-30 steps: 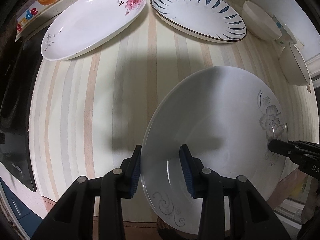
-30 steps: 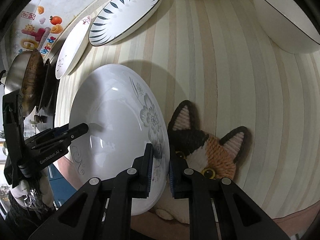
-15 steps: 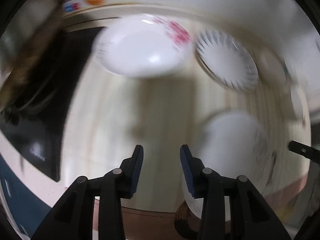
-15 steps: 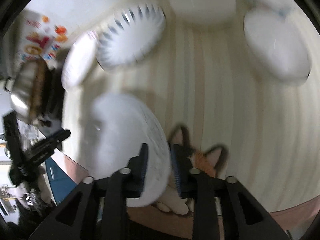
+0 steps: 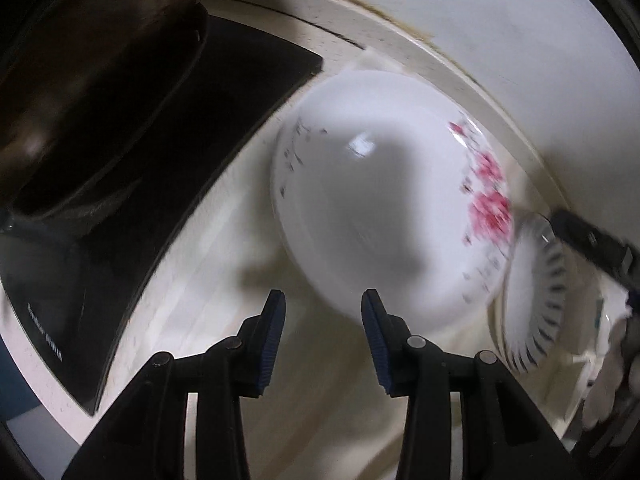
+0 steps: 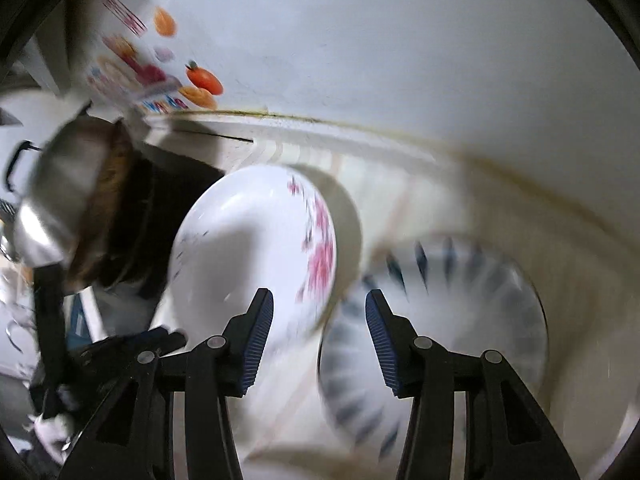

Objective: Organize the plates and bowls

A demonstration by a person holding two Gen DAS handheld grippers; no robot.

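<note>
- Left hand-held gripper (image 5: 322,320) hangs over the striped table (image 5: 224,280) with its jaws a moderate way apart and nothing between them; the near rim of the pink-flowered plate (image 5: 384,216) sits just ahead of the tips, not touched.
- Right hand-held gripper (image 6: 318,320) — jaws opening as we watch, and empty too. The gap looks down on the spot where the pink-flowered plate (image 6: 248,248) and the blue-leaf plate (image 6: 460,312) come close to each other.
- Both plates lie flat on the table near the back wall, side by side. In the left view the blue-leaf plate (image 5: 532,300) seems to touch or slip under the flowered one's edge, but the blur is heavy and I cannot tell which.
- To the left sits a black stove top (image 5: 132,208) with a dark pan (image 5: 100,92) on it; the steel side of that pan (image 6: 60,192) shows in the right view. Fruit stickers (image 6: 200,84) dot the wall.
- Progress, as I read it: these two plates are still separate, not stacked, so the sorting is clearly unfinished.
- No bowls show in these views — their state is unknown.
- Likely next: one of these plates gets gripped at the rim, though which one is anyone's call.
</note>
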